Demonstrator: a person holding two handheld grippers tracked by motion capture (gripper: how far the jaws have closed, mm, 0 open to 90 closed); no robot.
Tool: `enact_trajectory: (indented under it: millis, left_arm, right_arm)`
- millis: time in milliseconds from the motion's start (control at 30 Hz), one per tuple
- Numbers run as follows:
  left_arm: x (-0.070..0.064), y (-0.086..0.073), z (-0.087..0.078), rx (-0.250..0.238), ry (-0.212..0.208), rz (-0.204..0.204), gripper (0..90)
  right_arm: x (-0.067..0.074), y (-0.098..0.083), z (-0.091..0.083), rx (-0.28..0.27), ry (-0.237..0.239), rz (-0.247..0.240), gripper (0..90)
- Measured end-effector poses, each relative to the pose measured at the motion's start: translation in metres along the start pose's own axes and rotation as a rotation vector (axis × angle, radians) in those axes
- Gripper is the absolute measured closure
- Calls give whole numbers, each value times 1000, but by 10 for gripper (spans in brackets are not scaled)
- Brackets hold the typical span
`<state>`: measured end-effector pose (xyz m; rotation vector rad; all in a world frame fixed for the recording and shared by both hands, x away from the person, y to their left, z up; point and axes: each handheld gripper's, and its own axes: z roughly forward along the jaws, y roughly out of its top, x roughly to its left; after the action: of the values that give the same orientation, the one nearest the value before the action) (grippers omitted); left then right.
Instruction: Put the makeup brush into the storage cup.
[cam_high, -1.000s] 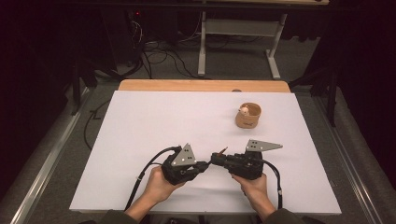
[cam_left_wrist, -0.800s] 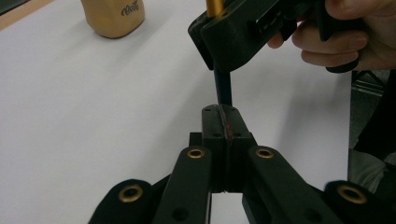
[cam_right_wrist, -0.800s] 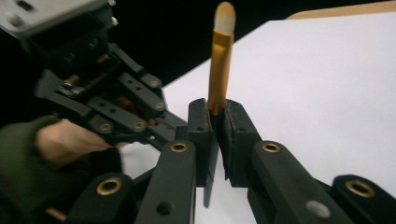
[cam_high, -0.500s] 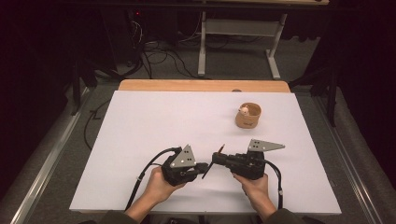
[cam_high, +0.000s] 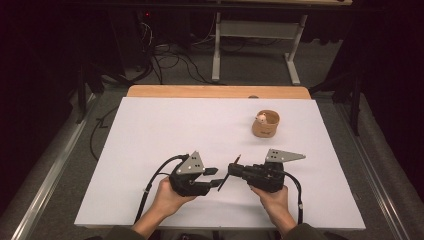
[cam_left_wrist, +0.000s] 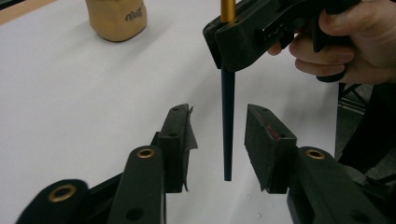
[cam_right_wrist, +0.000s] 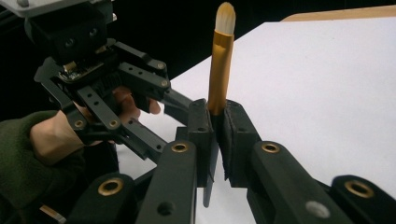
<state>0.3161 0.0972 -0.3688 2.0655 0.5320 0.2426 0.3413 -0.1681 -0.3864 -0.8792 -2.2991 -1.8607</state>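
Observation:
A thin brush (cam_high: 223, 183) with a black handle (cam_left_wrist: 228, 116), a gold ferrule (cam_right_wrist: 219, 65) and a pale tip stands clamped in my right gripper (cam_right_wrist: 217, 112), which is shut on it at the ferrule's base. My left gripper (cam_left_wrist: 219, 112) faces it from the left near the table's front edge. Its jaws have just been opening and stand apart on either side of the handle's lower end, with a gap on both sides. In the high view the left gripper (cam_high: 216, 176) and the right gripper (cam_high: 231, 169) meet tip to tip.
A tan cup (cam_high: 265, 125) with a small pale thing inside stands on the white table (cam_high: 175, 130) at the back right, also seen as the cup (cam_left_wrist: 116, 16) far off. A wooden edge (cam_high: 215, 91) runs along the table's back; cables and desk legs lie beyond.
The left gripper's jaws have parted from the brush handle they were closed around. Both hands have stayed in place, and the right gripper keeps its hold on the brush.

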Motion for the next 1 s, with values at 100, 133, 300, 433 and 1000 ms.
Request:
enact_trajectory:
  millis: [100, 133, 300, 433, 1000]
  left_arm:
    - [1, 0, -4, -15, 6, -20, 542]
    - [3, -1, -7, -28, 8, -38, 529]
    - [7, -2, -13, -34, 25, -58, 483]
    - [12, -3, -22, -49, 59, -71, 447]
    - [29, -20, -52, -103, 127, -140, 432]
  right_arm:
    - [-1, 1, -1, 0, -4, 0, 857]
    - [-1, 1, -1, 0, -3, 5, 857]
    - [0, 1, -2, 4, -9, -9, 857]
    - [-1, 2, -3, 6, -17, -17, 857]
    - [0, 2, -4, 27, -32, -37, 858]
